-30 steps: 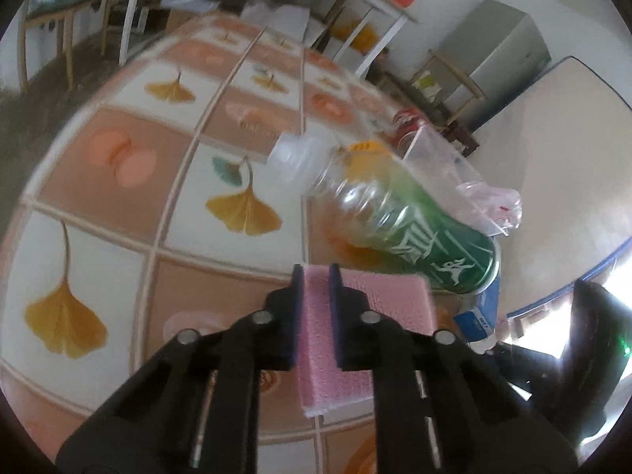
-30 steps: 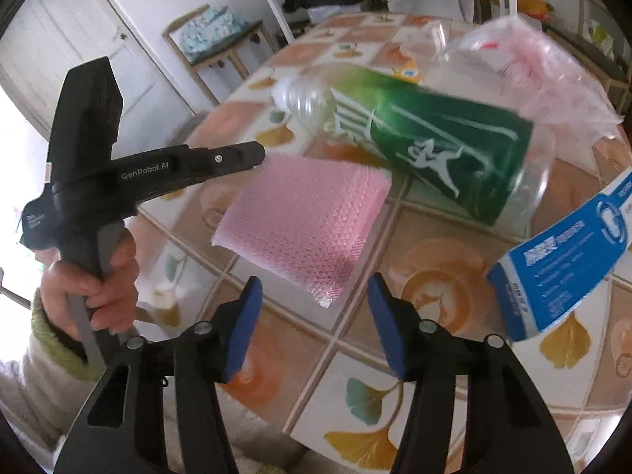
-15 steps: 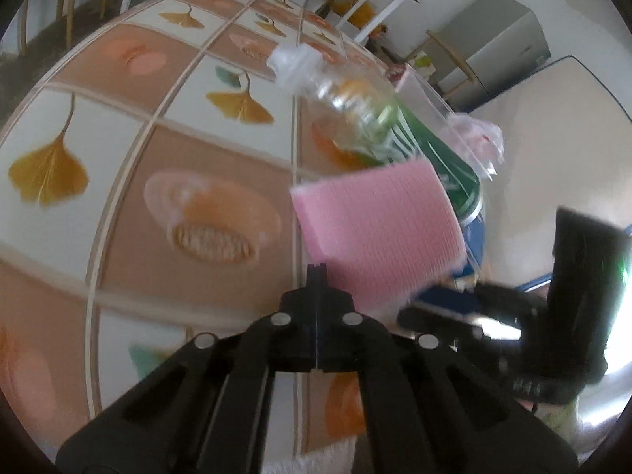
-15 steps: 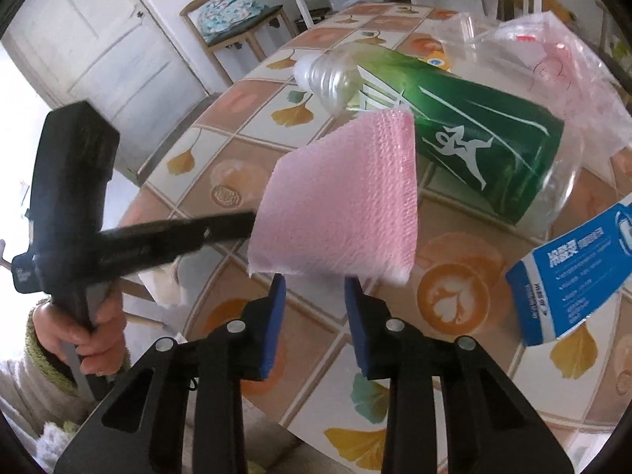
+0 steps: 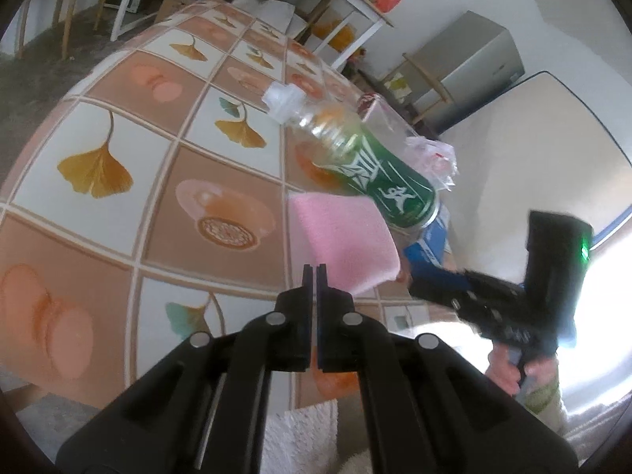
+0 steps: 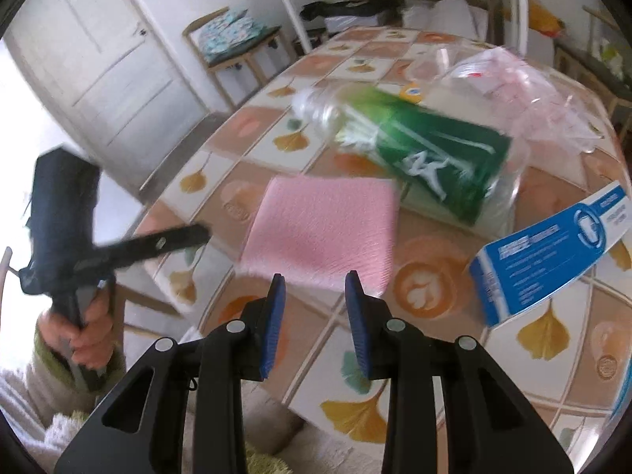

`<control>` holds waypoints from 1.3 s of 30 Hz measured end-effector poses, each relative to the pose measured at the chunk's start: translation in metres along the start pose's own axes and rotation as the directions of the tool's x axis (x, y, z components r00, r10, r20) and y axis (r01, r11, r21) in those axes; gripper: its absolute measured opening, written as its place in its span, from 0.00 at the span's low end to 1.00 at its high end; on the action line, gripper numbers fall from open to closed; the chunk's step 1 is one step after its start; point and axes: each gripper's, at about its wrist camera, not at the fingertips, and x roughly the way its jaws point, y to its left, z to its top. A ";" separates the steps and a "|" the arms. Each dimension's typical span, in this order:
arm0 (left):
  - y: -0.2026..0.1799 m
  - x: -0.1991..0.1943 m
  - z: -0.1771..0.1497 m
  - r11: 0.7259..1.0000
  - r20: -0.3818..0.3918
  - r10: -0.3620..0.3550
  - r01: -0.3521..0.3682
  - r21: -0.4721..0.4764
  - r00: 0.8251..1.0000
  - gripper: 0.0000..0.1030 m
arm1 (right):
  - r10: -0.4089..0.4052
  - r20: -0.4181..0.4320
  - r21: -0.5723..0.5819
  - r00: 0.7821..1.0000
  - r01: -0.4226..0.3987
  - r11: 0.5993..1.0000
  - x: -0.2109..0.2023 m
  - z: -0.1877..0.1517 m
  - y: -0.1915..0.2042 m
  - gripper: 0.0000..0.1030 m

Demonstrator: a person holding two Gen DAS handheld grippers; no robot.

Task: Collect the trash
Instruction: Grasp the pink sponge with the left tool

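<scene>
A folded pink cloth (image 6: pixel 324 229) lies on the tiled table (image 5: pixel 118 237), blurred, just in front of a clear bottle with a green label (image 6: pixel 434 158) on its side. My left gripper (image 5: pixel 315 270) is shut, nothing visible between its pads; the pink cloth (image 5: pixel 339 237) sits just past its tips to the right. In the right wrist view the left gripper (image 6: pixel 201 233) is a little apart from the cloth's left edge. My right gripper (image 6: pixel 314 288) stands partly open, its pads apart, with the cloth's near edge just beyond them. A crumpled clear plastic bag (image 6: pixel 533 91) lies behind the bottle.
A blue and white carton (image 6: pixel 553 252) lies right of the cloth. A cushioned chair (image 6: pixel 233 39) and a white door (image 6: pixel 98 59) stand beyond the table's left side. A grey cabinet (image 5: pixel 474 63) and a mattress (image 5: pixel 553 138) are to the right. A white rug (image 5: pixel 300 434) lies below.
Half a second ago the shut left gripper held the pink cloth up on edge; now the cloth is down flat and apart from it. The right jaws narrowed from wide.
</scene>
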 end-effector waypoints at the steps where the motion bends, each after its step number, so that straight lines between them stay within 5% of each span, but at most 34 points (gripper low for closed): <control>1: -0.001 0.002 -0.001 1.000 -0.006 -0.006 0.006 0.002 1.000 0.00 | -0.019 -0.001 0.016 1.000 0.019 1.000 0.004 0.003 -0.002 0.30; 10: -0.010 0.014 -0.001 1.000 -0.044 -0.014 0.014 0.020 0.999 0.00 | -0.100 0.025 -0.002 0.995 0.100 0.995 0.034 0.032 0.006 0.30; 13: -0.008 0.009 0.008 1.000 -0.011 -0.001 0.001 0.022 1.000 0.00 | -0.072 0.018 0.009 0.997 0.072 0.997 0.036 0.031 0.006 0.30; 17: 0.001 0.006 0.040 1.000 0.049 0.021 -0.021 -0.003 0.999 0.03 | -0.069 0.009 0.009 0.998 0.069 0.998 0.036 0.027 0.008 0.30; 23: 0.008 0.041 0.081 0.991 0.004 0.131 -0.131 0.021 0.991 0.04 | -0.046 0.007 0.015 0.999 0.046 0.999 0.029 0.017 0.009 0.30; 39: -0.007 0.058 0.073 0.970 -0.080 0.206 -0.193 0.149 0.975 0.04 | -0.027 -0.020 0.039 0.999 0.028 0.999 0.029 0.006 0.003 0.30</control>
